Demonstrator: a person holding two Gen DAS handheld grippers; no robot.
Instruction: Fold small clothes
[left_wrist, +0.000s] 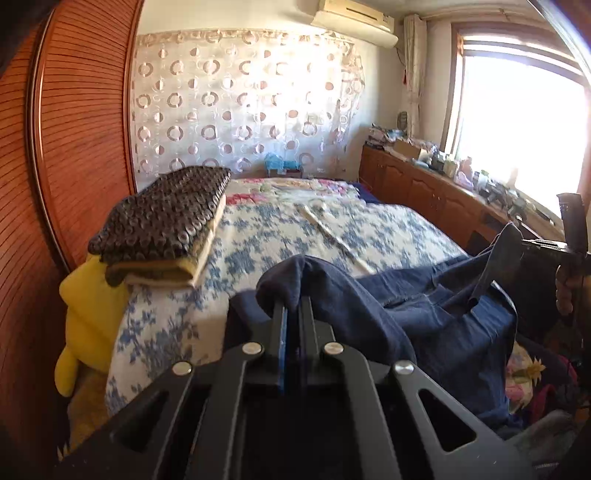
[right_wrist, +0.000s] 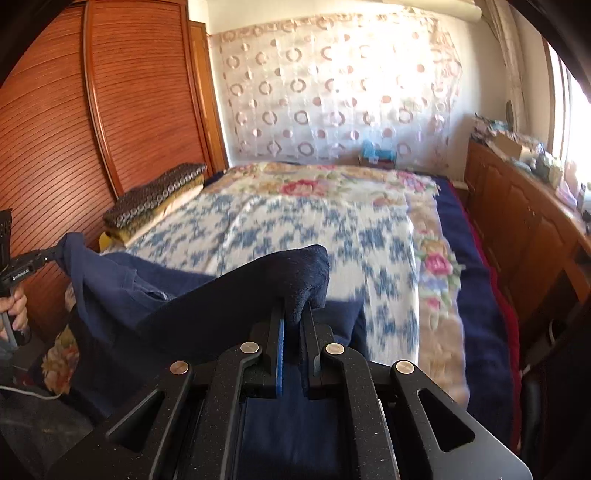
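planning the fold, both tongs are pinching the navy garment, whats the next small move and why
Probably carry it forward and lower it flat onto the blue floral bedspread. The left tongs and right tongs each pinch a bunched edge of the navy garment, which sags between them, so it needs spreading first.

left wrist: faces bed | right wrist: likewise | shared: bed

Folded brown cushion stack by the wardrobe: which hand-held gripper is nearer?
Left. The left hand-held gripper, shut on the navy garment, sits just beside the cushion stack. The right hand-held gripper, also shut on the garment, is farther along the bed's near edge.
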